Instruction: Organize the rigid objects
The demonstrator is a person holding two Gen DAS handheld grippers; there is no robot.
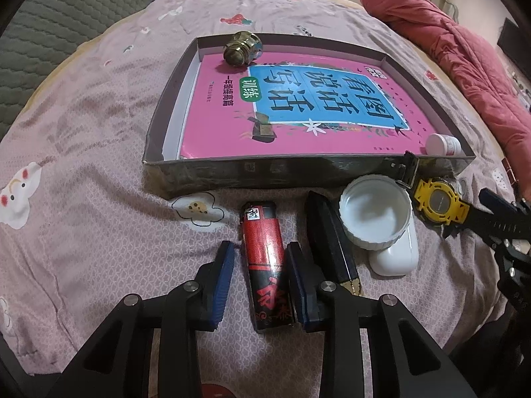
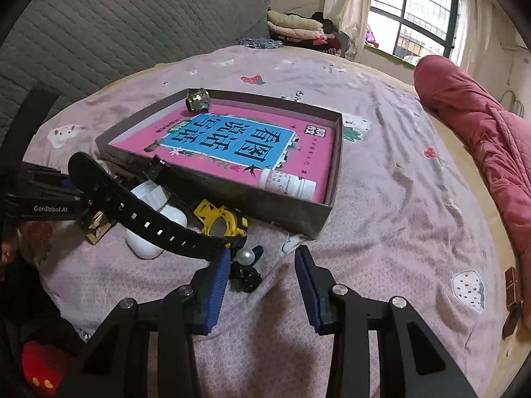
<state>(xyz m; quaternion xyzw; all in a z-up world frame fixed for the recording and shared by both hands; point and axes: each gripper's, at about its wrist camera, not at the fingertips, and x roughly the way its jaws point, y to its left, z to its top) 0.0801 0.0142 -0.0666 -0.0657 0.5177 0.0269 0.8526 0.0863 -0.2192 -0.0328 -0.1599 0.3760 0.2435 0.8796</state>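
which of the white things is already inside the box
The small white pill bottle, lying on its side on the pink book; the white cap and white case lie outside.

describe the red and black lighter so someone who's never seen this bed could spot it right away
Start at the shallow cardboard box holding the pink book on the lilac bedspread. In front of its near wall lies a row of small things; the lighter is the leftmost, lying between the left tongs. It alone is a slim red and black cylinder; its neighbours are a black bar and a white cap.
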